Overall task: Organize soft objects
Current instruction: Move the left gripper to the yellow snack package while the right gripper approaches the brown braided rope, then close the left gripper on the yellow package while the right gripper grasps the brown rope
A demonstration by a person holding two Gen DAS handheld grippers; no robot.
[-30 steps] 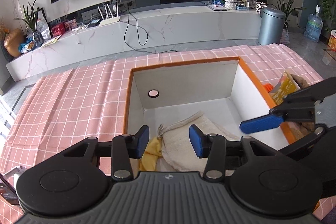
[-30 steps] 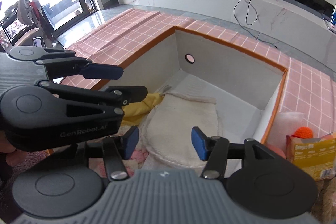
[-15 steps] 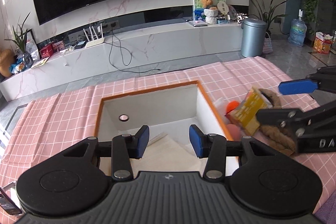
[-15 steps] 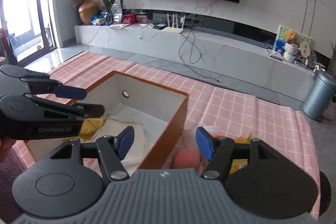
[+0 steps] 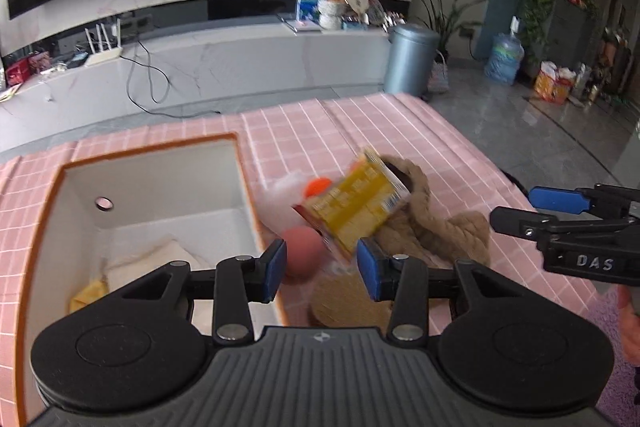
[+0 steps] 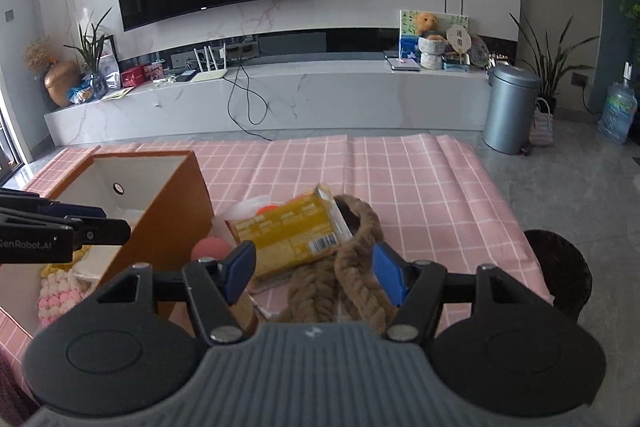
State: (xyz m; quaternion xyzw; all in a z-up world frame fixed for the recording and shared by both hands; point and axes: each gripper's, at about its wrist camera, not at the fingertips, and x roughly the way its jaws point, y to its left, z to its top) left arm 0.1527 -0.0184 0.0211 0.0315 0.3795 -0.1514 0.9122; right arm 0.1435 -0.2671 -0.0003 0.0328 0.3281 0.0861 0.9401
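Observation:
An orange box with white inside [image 5: 244, 179] [image 6: 176, 203] stands on the pink checked cloth and holds a cream cloth [image 5: 152, 259], a yellow item [image 5: 86, 295] and a pink-and-white knit piece [image 6: 60, 293]. Right of the box lies a pile: a yellow packet [image 5: 356, 207] [image 6: 288, 235], a brown braided knit [image 5: 432, 227] [image 6: 356, 259], a pink ball [image 5: 302, 255] [image 6: 210, 249], an orange ball [image 5: 318, 185] and a tan round mat [image 5: 348, 307]. My left gripper [image 5: 322, 265] is open and empty above the pile. My right gripper [image 6: 314, 271] is open and empty over the brown knit.
The pink checked cloth [image 6: 420, 179] covers the table, with its right edge close by. A dark round stool [image 6: 560, 267] stands past that edge. A grey bin [image 6: 510, 107] and a marble TV bench [image 6: 280, 95] stand behind.
Both grippers have moved from over the box rightward to the pile beside it. Both have stayed open and empty.

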